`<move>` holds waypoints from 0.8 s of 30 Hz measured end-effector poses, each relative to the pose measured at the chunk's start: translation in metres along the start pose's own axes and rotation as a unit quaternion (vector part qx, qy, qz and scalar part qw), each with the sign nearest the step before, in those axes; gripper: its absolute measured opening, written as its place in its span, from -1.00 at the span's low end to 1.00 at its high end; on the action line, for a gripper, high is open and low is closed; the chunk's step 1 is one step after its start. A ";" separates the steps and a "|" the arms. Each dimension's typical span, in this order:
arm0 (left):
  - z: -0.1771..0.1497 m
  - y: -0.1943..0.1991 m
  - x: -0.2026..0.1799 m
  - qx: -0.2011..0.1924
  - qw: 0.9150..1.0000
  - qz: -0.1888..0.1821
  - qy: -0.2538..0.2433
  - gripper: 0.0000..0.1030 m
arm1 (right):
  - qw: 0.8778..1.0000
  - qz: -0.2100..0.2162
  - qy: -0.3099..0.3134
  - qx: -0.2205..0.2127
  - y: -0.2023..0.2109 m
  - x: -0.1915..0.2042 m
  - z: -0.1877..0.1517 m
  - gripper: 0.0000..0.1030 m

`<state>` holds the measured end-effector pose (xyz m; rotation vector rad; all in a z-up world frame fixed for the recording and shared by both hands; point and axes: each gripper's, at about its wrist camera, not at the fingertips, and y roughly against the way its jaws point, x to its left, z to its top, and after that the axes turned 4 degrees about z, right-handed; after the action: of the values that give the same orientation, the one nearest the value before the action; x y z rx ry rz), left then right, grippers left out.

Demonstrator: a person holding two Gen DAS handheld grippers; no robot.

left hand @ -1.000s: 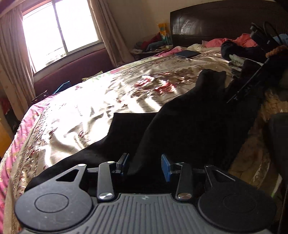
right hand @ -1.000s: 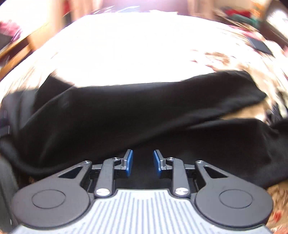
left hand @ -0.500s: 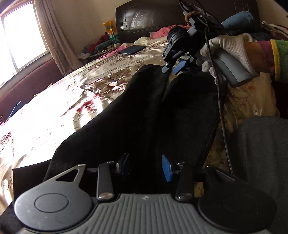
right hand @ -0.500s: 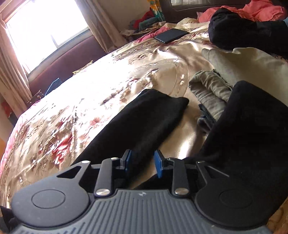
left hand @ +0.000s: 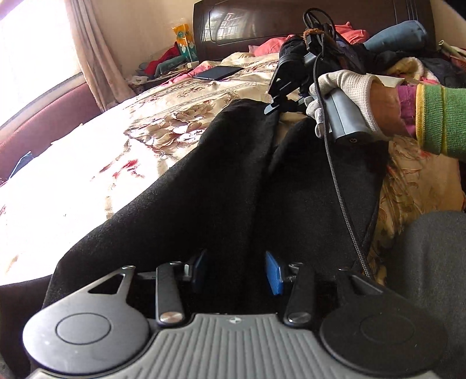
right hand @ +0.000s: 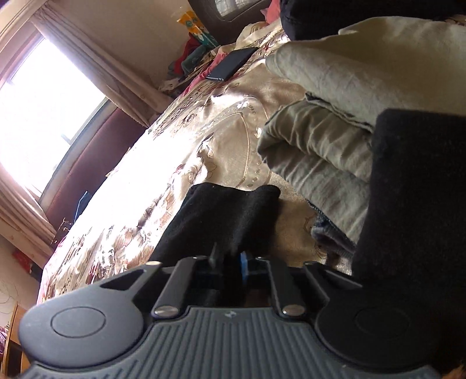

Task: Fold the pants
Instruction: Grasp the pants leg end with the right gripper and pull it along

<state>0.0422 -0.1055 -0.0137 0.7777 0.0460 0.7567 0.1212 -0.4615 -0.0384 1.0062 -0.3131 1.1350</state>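
Observation:
The black pants [left hand: 233, 186] lie stretched along a gold floral bedspread [left hand: 180, 116], both legs running away from me toward the headboard. My left gripper [left hand: 234, 274] is open, its blue pads either side of the black cloth at the near end. My right gripper [right hand: 228, 261] is shut on the hem end of one pant leg [right hand: 227, 210]. It also shows in the left wrist view [left hand: 279, 106], held by a white-gloved hand at the far end of the pants.
A pile of folded beige and grey clothes [right hand: 320, 140] lies right of the held leg. A dark tablet [left hand: 218, 72] lies near the dark headboard [left hand: 291, 23]. Heaped clothes fill the far right. A window with curtains [right hand: 43, 116] is at left.
My right gripper has closed on the pant-leg hem and tilted. My left gripper stays open over the near end of the pants, swung further toward the headboard.

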 end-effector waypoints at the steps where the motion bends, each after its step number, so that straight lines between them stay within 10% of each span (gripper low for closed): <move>1: 0.002 -0.002 0.001 0.000 1.000 0.000 0.000 0.11 | 1.000 0.010 -0.008 -0.002 0.004 -0.001 0.002 -0.91; 12: 0.009 0.033 -0.003 -0.047 0.998 0.023 -0.027 0.11 | 0.982 0.164 0.047 -0.078 0.164 0.044 0.032 -0.92; 19: -0.014 0.033 -0.019 -0.004 0.998 0.009 -0.067 0.11 | 0.999 0.038 0.010 -0.028 0.170 -0.043 -0.017 -0.91; 24: -0.010 0.029 -0.026 0.003 0.997 0.010 -0.077 0.11 | 0.999 0.033 0.000 -0.028 0.166 -0.067 -0.018 -0.80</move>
<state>0.0019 -0.1020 -0.0082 0.8415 -0.0984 0.7139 -0.0553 -0.4775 -0.0087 0.9518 -0.3791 1.1792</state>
